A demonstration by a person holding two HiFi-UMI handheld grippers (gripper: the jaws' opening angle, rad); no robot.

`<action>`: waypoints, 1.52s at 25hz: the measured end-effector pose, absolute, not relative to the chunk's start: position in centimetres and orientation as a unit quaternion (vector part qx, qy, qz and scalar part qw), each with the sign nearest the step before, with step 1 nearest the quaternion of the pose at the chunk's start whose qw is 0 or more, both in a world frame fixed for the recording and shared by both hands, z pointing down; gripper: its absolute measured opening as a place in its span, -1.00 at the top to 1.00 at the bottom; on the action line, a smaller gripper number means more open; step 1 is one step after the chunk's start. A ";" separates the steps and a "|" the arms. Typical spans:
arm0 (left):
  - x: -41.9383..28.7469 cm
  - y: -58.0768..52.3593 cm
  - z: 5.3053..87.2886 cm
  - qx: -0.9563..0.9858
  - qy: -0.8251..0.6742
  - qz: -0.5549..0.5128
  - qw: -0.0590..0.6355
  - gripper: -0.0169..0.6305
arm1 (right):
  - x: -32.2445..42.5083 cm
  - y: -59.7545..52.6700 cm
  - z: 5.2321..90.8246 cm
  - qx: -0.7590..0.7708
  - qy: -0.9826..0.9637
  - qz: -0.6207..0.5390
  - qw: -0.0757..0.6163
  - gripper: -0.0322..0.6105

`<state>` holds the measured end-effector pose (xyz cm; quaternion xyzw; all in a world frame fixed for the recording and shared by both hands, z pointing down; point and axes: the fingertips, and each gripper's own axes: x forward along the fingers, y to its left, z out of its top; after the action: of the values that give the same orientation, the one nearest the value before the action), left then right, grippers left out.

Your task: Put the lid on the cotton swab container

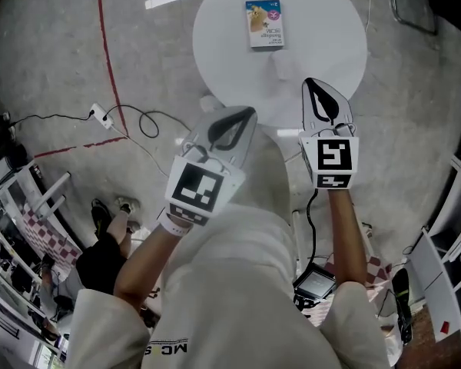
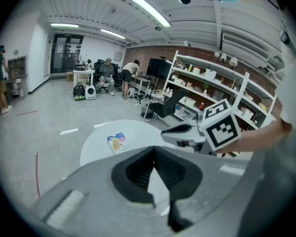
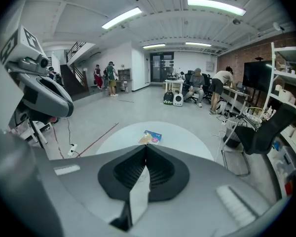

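Cotton swab container (image 1: 265,24): one flat blue-and-yellow pack lying on the round white table (image 1: 330,21), upper centre of the head view. It sits alone, well apart from both tools. Whether a lid sits on it cannot be told at this range. Same pack at centre-left in the left gripper view (image 2: 117,142), and just above the jaw tips in the right gripper view (image 3: 152,137).

Table: one, on a grey floor.

Grippers: two, side by side at mid-frame over the near table edge.
- Left gripper (image 1: 250,114): clenched, tips meeting, nothing between them (image 2: 154,152).
- Right gripper (image 1: 313,87): likewise clenched on nothing (image 3: 145,147).
- Marker cubes: two, one per tool, left (image 1: 197,188) and right (image 1: 336,160).

Floor, upper left of the head view: one red tape line (image 1: 111,68) and one white power strip (image 1: 100,114) on a black cable.

Background, right gripper view: two people standing by the staircase (image 3: 110,73), two more at the desks (image 3: 197,83).
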<state>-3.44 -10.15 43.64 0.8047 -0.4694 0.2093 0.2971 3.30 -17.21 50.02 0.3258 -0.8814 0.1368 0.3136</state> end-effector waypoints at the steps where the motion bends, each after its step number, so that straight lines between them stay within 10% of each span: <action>1: -3.3 -10.0 43.1 0.806 -0.470 0.209 0.293 0.95 | 3.4 -17.0 49.2 0.325 -0.883 0.134 0.311 0.92; 38: 0.5 -5.4 24.4 0.844 -0.488 0.111 0.195 0.95 | 8.8 -7.2 24.5 0.294 -0.933 0.099 0.182 0.92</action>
<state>0.49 -5.36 24.42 0.8438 -0.4876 0.1107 0.1949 8.85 -7.23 24.53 0.2943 -0.9329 0.0991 0.1823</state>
